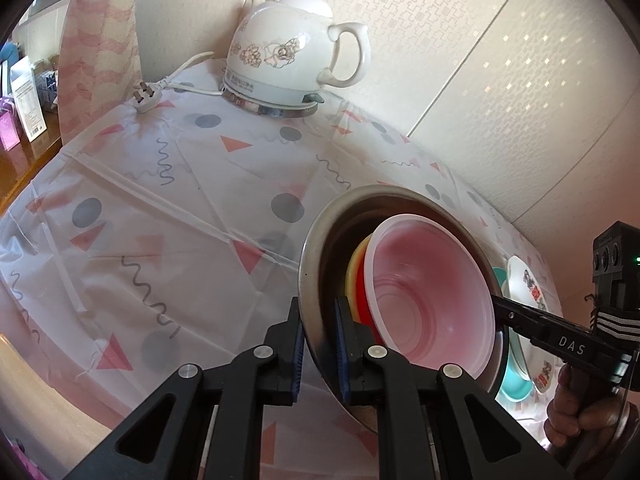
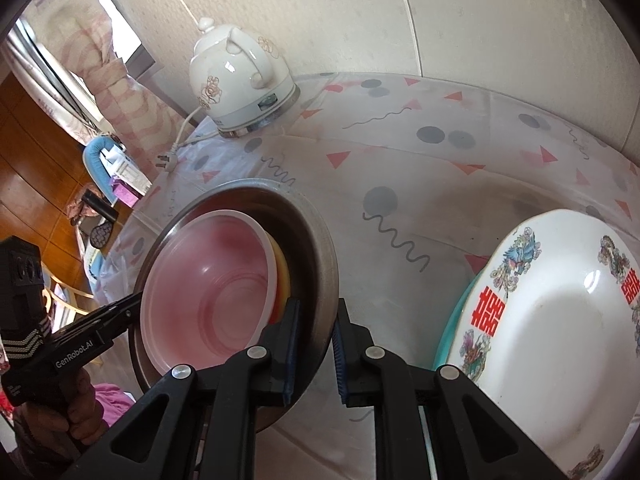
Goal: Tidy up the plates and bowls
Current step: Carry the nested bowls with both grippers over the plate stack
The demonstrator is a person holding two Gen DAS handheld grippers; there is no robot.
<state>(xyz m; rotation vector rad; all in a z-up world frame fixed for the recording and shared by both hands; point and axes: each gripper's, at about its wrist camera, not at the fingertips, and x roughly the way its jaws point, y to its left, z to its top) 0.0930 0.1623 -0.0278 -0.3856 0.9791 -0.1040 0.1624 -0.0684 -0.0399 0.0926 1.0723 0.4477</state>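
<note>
A steel bowl (image 1: 316, 248) (image 2: 320, 248) is held tilted above the table, gripped on opposite sides of its rim. My left gripper (image 1: 318, 354) is shut on the rim's near edge in the left wrist view. My right gripper (image 2: 316, 354) is shut on the opposite edge; its fingers (image 1: 516, 316) show at the right of the left wrist view. Nested inside are a translucent pink plastic bowl (image 1: 432, 292) (image 2: 212, 280), with red and yellow bowls (image 1: 356, 280) under it. A white decorated plate (image 2: 560, 340) (image 1: 528, 292) rests on a teal dish (image 2: 452, 320) (image 1: 516, 384) at the right.
A white ceramic electric kettle (image 1: 284, 52) (image 2: 236, 80) stands at the back of the table near the wall, its cord and plug (image 1: 146, 96) lying on the patterned tablecloth (image 1: 160, 200). A hand (image 1: 572, 408) holds the right gripper. Wooden furniture with small items sits left.
</note>
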